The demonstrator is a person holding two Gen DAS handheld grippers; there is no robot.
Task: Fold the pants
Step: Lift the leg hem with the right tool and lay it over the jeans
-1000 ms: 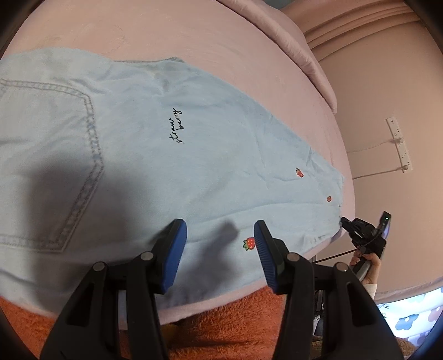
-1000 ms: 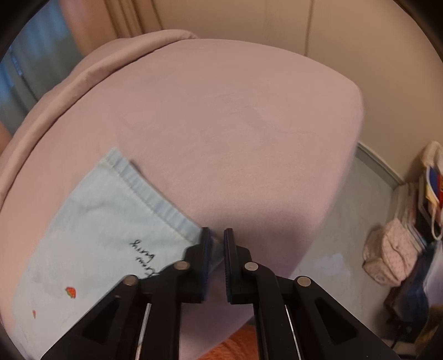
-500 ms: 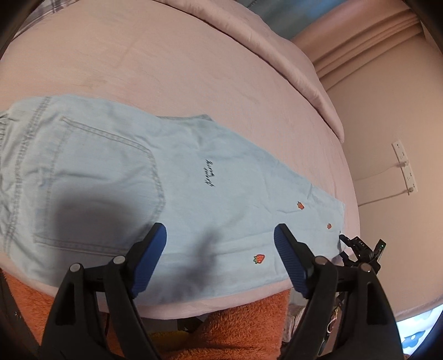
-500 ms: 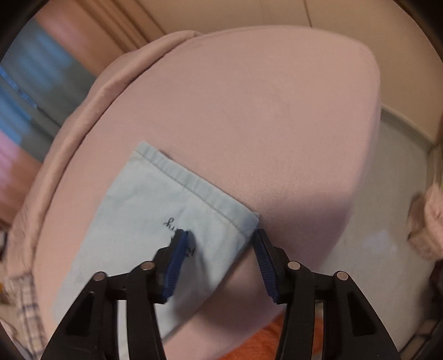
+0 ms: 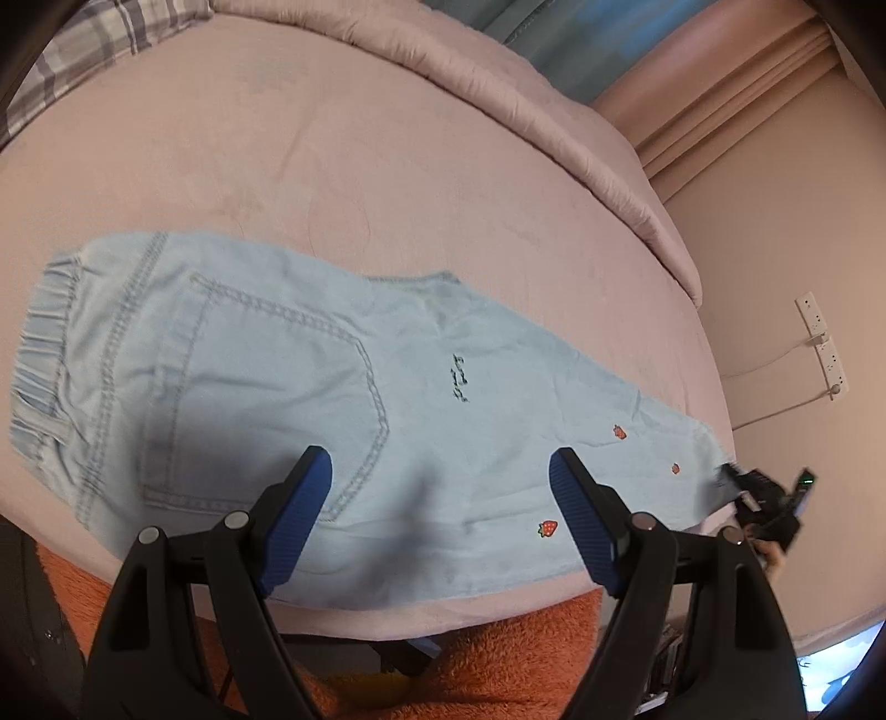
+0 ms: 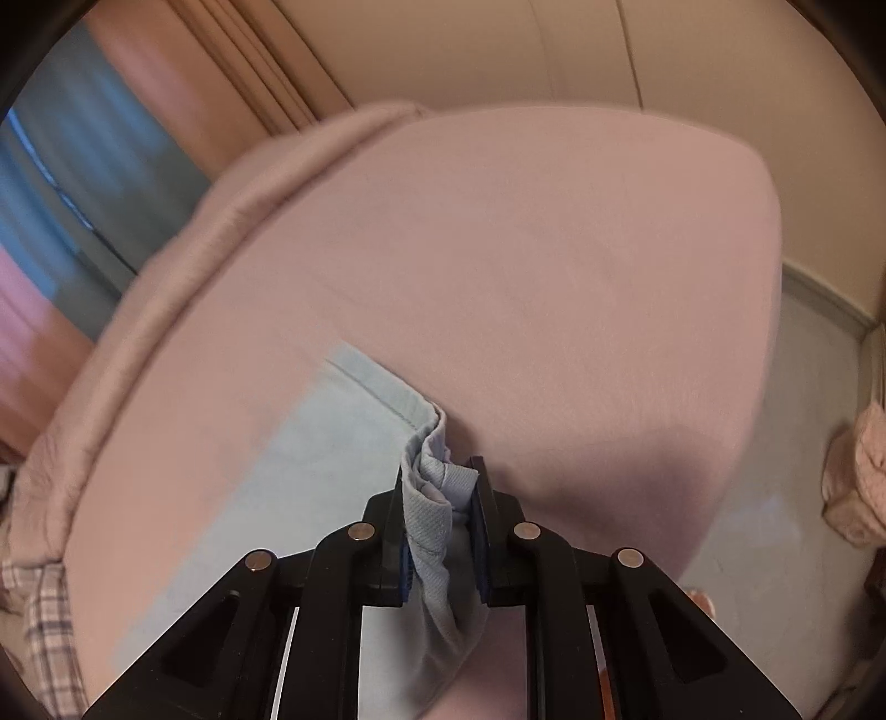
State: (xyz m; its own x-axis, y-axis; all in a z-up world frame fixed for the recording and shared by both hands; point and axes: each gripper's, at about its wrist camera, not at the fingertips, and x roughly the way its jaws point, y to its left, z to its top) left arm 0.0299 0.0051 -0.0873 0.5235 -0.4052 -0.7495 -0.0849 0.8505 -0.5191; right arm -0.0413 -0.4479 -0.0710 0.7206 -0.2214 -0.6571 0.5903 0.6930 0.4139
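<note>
Left gripper [image 5: 440, 487] spread wide, hovering over pants [image 5: 277, 399] lying flat on bed [image 5: 387, 166]. Right gripper [image 6: 440, 498] clamped on bunched hem corner. Fabric looks light, limp; grip waistband [image 5: 41, 332] edge next.

Home bedroom. Evidence: bed [image 5: 421, 166] under pink sheet, rolled pink duvet [image 5: 554, 122] along far edge, plaid pillow [image 5: 105, 39] at corner, pleated curtains [image 6: 183, 105], wall sockets [image 5: 825, 346], skirting-lined floor [image 6: 786, 498].
</note>
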